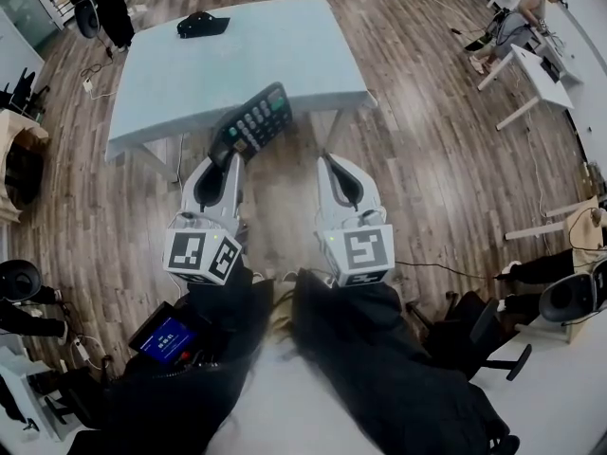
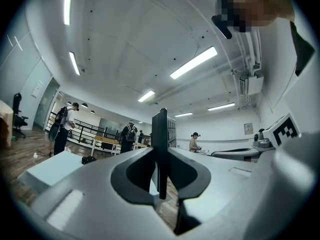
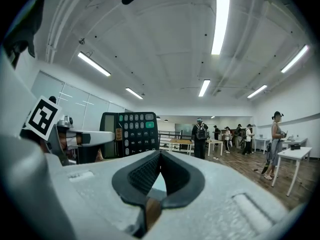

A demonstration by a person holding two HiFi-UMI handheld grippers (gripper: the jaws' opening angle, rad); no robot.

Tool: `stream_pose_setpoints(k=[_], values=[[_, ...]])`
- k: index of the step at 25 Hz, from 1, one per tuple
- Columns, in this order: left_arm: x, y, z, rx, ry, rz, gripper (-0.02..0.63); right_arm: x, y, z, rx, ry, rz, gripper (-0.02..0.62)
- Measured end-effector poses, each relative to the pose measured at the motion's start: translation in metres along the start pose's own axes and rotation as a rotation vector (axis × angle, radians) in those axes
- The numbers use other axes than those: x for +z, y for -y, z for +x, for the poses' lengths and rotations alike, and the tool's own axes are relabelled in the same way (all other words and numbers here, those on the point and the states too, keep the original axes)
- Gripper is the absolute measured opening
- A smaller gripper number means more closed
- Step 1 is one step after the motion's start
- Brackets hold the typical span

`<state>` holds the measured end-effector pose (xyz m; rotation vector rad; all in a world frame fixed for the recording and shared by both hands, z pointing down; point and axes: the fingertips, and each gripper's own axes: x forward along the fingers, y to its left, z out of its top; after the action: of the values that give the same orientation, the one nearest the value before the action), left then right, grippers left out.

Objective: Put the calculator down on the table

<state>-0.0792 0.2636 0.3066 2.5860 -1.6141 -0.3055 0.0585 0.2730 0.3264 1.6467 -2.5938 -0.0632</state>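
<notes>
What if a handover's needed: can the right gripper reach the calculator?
Probably yes: the calculator juts from the left gripper, nothing between it and the right gripper, whose shut jaws must open first.

My head camera looks from high above, steeply down, on the table (image 1: 285,55), the left gripper (image 1: 226,154) and the right gripper (image 1: 330,162). Each gripper camera sits close behind its own jaws and faces about level into the room. The left one shares with my head view the table (image 2: 47,170), low at its left; the right one shares the calculator (image 3: 131,134), standing at its left.
</notes>
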Motion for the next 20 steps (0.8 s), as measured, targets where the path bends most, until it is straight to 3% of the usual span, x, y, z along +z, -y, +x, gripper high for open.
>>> stream_pose_setpoints(k=[11, 20], values=[[-0.011, -0.009, 0.021, 0.013, 0.004, -0.007, 0.06, -0.02, 0.013, 0.012, 0.003, -0.03, 0.003, -0.003], [-0.017, -0.031, 0.063, -0.009, 0.037, -0.014, 0.06, -0.034, 0.04, 0.041, -0.059, -0.031, -0.005, -0.003]])
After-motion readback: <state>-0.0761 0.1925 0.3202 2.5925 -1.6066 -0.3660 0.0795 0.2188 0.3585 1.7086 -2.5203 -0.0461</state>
